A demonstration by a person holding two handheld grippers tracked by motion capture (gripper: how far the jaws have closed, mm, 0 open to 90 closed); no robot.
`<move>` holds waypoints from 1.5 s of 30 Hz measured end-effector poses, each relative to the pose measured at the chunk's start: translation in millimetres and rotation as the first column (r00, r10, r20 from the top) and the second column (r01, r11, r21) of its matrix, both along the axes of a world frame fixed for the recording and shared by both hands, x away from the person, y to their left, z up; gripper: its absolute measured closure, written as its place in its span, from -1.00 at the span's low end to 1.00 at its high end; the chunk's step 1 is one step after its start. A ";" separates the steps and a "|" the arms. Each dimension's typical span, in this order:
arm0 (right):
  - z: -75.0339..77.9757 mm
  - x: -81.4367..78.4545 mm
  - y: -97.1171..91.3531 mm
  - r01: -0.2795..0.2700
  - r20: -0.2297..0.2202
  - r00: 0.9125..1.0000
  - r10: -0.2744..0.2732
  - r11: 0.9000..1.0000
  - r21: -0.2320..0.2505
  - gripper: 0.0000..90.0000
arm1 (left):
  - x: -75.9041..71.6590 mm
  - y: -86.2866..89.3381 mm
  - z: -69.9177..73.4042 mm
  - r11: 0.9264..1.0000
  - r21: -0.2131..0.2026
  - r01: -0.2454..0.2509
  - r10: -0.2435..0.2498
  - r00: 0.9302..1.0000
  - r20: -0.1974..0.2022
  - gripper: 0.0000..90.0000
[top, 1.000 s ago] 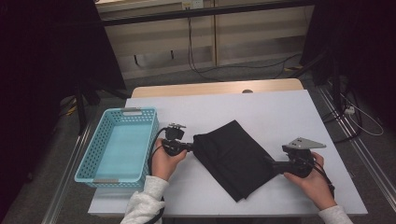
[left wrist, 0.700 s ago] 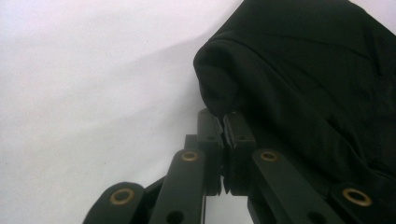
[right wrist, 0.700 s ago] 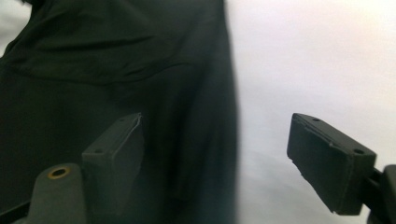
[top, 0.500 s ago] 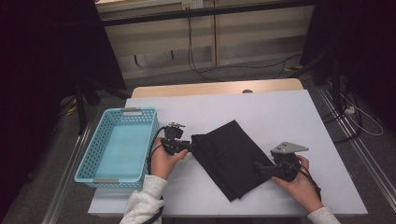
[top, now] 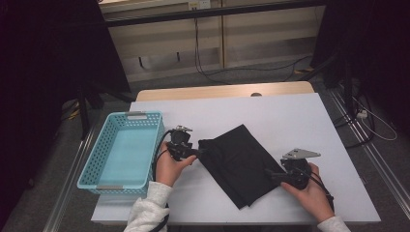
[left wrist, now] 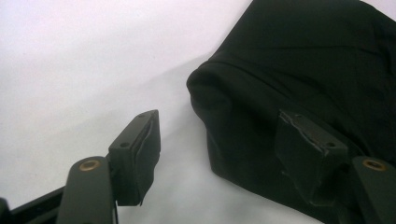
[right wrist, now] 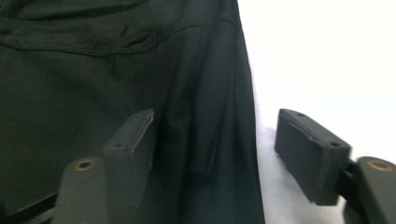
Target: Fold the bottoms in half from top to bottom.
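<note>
A black folded cloth (top: pixel 240 163) lies flat in the middle of the white table (top: pixel 290 116). My left gripper (top: pixel 198 152) is at the cloth's left corner, and its jaws have just been opening. In the left gripper view that gripper (left wrist: pixel 219 149) stands open, with the rounded corner of the cloth (left wrist: pixel 303 70) between the pads and touching neither. My right gripper (top: pixel 271 174) is at the cloth's right edge, its jaws just closing a little. In the right gripper view it (right wrist: pixel 215 149) is open astride the folded edge of the cloth (right wrist: pixel 93 93), one jaw over the fabric and one over bare table.
A light blue mesh basket (top: pixel 129 115) stands at the table's left side, next to my left hand. A person's hands and pale sleeves come in from the near edge. Cables run over the floor beyond the table.
The left jaws have opened and let go of the cloth's corner. The right gripper has slid left onto the cloth's right edge and narrowed slightly.
</note>
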State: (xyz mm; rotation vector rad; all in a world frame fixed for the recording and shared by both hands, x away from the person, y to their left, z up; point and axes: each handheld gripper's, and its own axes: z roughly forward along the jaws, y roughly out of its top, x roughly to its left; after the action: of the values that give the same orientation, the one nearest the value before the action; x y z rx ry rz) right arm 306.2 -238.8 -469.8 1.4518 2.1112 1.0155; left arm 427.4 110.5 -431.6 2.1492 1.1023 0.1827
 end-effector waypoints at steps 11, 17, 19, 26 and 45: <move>0.2 -2.1 1.0 0.015 -0.006 1.000 -0.015 0.999 0.040 0.16 | 1.1 -0.8 3.7 1.000 -0.017 0.003 -0.003 1.000 -0.002 -0.50; -1.4 -2.0 0.4 -0.019 -0.018 1.000 0.021 0.994 0.106 0.64 | 1.9 -0.8 2.5 1.000 -0.015 0.005 -0.005 1.000 -0.016 -0.56; -2.0 -1.6 -0.2 -0.021 -0.024 0.999 0.024 0.992 0.124 0.66 | 2.4 -0.9 2.9 1.000 -0.019 0.001 -0.001 1.000 -0.009 -0.59; 0.0 -2.5 1.6 -0.010 -0.031 0.999 0.015 0.991 0.133 0.75 | 4.7 -4.8 6.0 1.000 -0.019 0.008 -0.008 1.000 -0.024 -0.76; 1.2 -4.7 2.7 -0.038 -0.009 0.999 0.039 0.994 0.106 0.76 | 28.1 -28.9 -8.5 0.999 0.015 0.036 -0.035 0.996 -0.081 -0.87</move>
State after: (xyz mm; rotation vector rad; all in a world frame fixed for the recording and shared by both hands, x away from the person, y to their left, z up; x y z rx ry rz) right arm 301.4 -236.0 -468.6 1.4738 2.1299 1.1520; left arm 455.5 81.6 -440.1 2.2061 1.1109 0.0895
